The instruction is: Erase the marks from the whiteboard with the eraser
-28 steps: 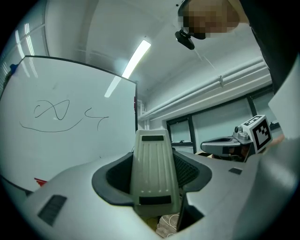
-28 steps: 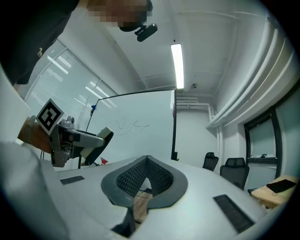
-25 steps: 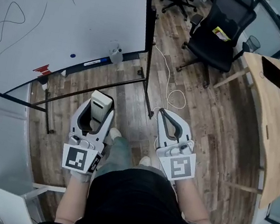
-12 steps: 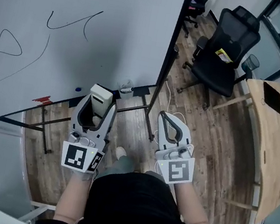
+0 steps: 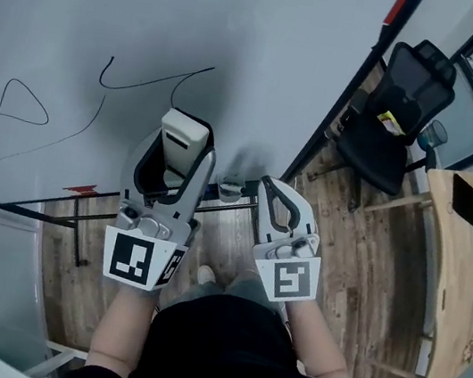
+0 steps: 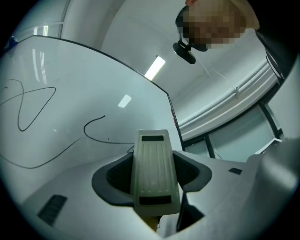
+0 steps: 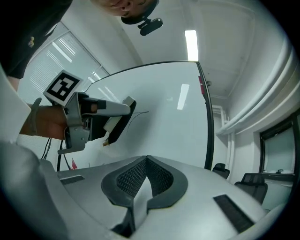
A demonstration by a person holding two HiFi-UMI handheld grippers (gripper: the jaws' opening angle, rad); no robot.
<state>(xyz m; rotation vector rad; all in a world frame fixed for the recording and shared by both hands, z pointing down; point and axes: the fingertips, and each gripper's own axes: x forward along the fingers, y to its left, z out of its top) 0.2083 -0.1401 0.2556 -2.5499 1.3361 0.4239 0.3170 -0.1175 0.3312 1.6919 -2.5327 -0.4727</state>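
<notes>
– Eraser point(image 5: 184, 134) first; where does it sit?
– Between the jaws of the left gripper point(image 5: 175, 153); it is a pale, ribbed block standing lengthwise along the jaws, its far end poking out past their tips; the jaws are clamped on its two sides.
– And is it on the whiteboard point(image 5: 271, 45)?
– It is held up in front of the board; whether its face touches the surface I cannot tell; the right gripper view shows it close to the board.
– What about the marks?
– Thin black lines; a curve with a hook point(image 5: 147, 82) lies just up and to the left of the eraser's far end, and a looping figure point(image 5: 14, 113) with a long tail sits well off to the left; both are intact.
– The right gripper point(image 5: 276, 201)?
– Beside the left one, lower and nearer the board's right edge; its jaws are pressed together with nothing between them.
– Anything further out?
– A small red thing point(image 5: 82, 189) below the board's lower edge; a wooden floor point(image 5: 361, 251); a black office chair point(image 5: 395, 112) to the right; beyond it a curved wooden tabletop point(image 5: 464, 260).
</notes>
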